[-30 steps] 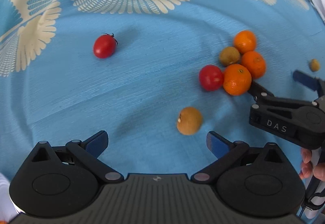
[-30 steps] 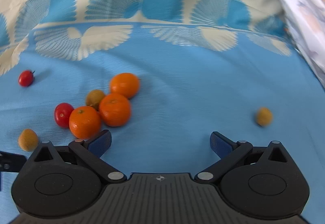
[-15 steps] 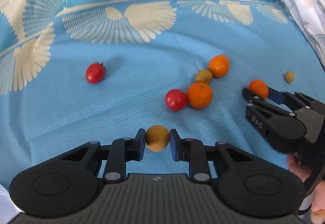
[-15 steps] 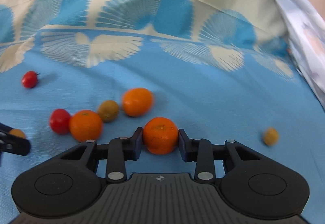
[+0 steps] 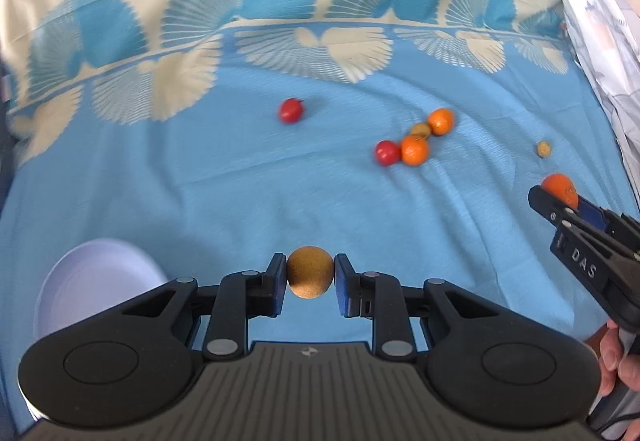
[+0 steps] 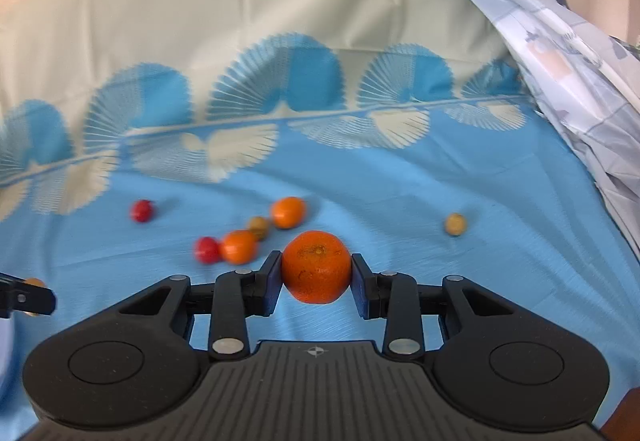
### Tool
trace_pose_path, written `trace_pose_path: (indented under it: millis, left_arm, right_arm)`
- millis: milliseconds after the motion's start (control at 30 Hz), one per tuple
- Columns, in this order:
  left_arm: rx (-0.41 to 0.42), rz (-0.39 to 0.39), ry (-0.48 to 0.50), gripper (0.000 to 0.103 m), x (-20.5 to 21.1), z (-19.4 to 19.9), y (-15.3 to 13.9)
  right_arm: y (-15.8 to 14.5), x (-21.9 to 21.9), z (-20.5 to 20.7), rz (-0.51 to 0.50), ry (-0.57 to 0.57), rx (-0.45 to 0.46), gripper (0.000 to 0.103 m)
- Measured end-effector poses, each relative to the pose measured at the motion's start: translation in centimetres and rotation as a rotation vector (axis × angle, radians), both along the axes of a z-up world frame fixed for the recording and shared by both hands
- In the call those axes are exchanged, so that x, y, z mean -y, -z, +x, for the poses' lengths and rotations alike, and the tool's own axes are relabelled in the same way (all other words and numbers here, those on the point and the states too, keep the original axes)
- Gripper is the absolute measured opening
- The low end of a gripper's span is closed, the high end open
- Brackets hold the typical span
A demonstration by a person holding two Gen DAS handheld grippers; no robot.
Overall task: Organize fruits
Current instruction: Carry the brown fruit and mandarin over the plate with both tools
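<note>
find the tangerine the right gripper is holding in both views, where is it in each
Left wrist: the held tangerine sits at the far right edge, at the tip of the right gripper.
Right wrist: the same fruit is at centre, clamped between the blue pads.
Shared landmark: the lone small brown fruit on the blue cloth, right of the fruit cluster.

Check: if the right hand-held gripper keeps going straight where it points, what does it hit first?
Probably bare tablecloth. The right hand-held gripper, carrying a tangerine, points between the fruit cluster and a lone longan; depth unclear.
</note>
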State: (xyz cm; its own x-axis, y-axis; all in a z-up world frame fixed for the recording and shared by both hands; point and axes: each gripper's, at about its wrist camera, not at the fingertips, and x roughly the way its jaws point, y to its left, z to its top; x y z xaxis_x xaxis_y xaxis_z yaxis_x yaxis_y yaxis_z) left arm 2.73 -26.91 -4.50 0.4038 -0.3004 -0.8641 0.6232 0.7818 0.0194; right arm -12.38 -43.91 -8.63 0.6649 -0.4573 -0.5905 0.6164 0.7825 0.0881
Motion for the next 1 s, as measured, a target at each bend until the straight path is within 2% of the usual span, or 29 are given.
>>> trace_pose_path:
  millis: [267, 467, 700, 1000]
  left_arm:
    - [0.019, -0.006, -0.138, 0.028, -10.5, -2.9, -4.5]
    - [0.034, -0.006, -0.233, 0.028, -17.8, -4.9, -6.4]
    - [0.038, -0.009, -0.315, 0.028, -24.9, -7.5, -6.9]
    - [0.029, -0.05, -0.392, 0.028, -30.5, -9.9, -6.8]
  right_arm:
    - [-5.0, -9.7, -2.5, 0.043, -0.22, 0.036, 0.037]
    - [-7.7, -17.0, -4.0, 0.043, -0.367, 0.047, 0.037]
    - [-9.5, -23.5, -5.3, 0.08, -0.492, 0.043, 0.037]
    - [-10.5, -29.1, -6.6, 0.016, -0.568, 0.009, 0.037]
